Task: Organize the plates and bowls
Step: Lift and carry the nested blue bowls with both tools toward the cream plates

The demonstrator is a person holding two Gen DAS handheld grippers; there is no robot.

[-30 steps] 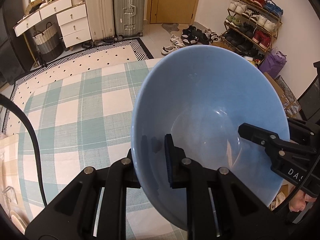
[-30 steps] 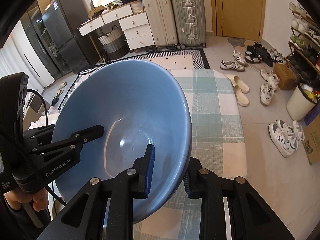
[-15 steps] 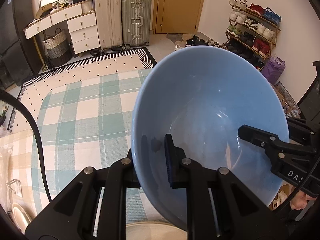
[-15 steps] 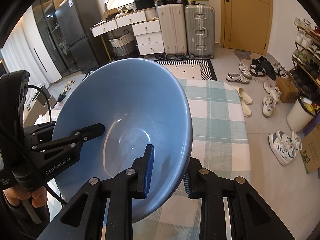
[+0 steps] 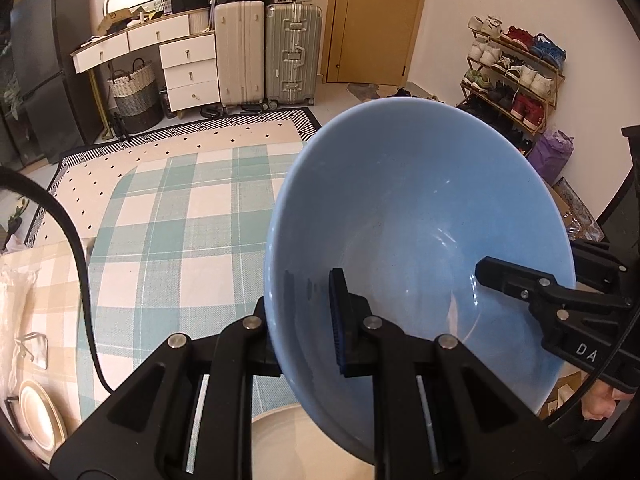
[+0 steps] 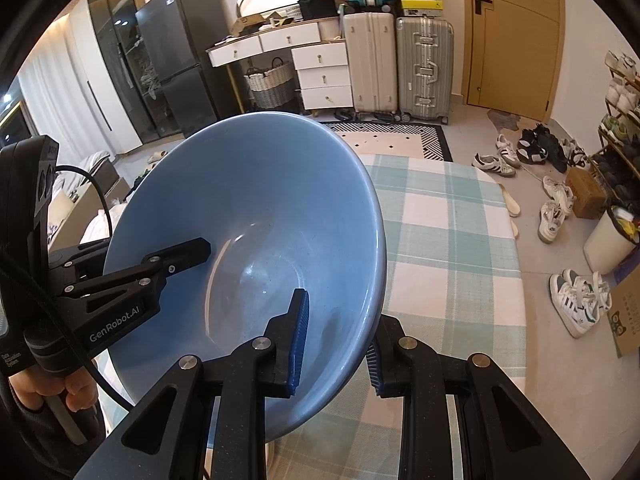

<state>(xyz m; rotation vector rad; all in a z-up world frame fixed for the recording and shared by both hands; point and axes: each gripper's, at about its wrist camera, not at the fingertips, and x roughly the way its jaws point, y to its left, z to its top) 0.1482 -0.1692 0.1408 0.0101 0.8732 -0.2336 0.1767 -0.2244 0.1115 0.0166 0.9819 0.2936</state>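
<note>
A large light-blue bowl (image 5: 420,220) hangs tilted above the table, gripped on opposite sides of its rim. My left gripper (image 5: 304,320) is shut on the bowl's left rim, one pad inside and the other finger hidden behind the wall. In the right wrist view my right gripper (image 6: 338,344) is shut on the right rim of the same bowl (image 6: 248,208). Each view also shows the other gripper's inner finger (image 5: 516,280) (image 6: 176,258) reaching into the bowl. A cream dish (image 5: 280,440) lies just below the bowl, partly hidden by my fingers.
The table wears a green-and-white checked cloth (image 5: 180,240) (image 6: 440,240). A cream plate (image 5: 38,416) stands in a wire rack at the near left. A black cable (image 5: 76,248) crosses the left side. Suitcases, drawers, a shoe rack and loose shoes (image 6: 556,216) lie beyond the table.
Both grippers have carried the bowl back and upward. More of the room now shows behind it, and the cream dish has come into view under the bowl. Neither grip has changed.
</note>
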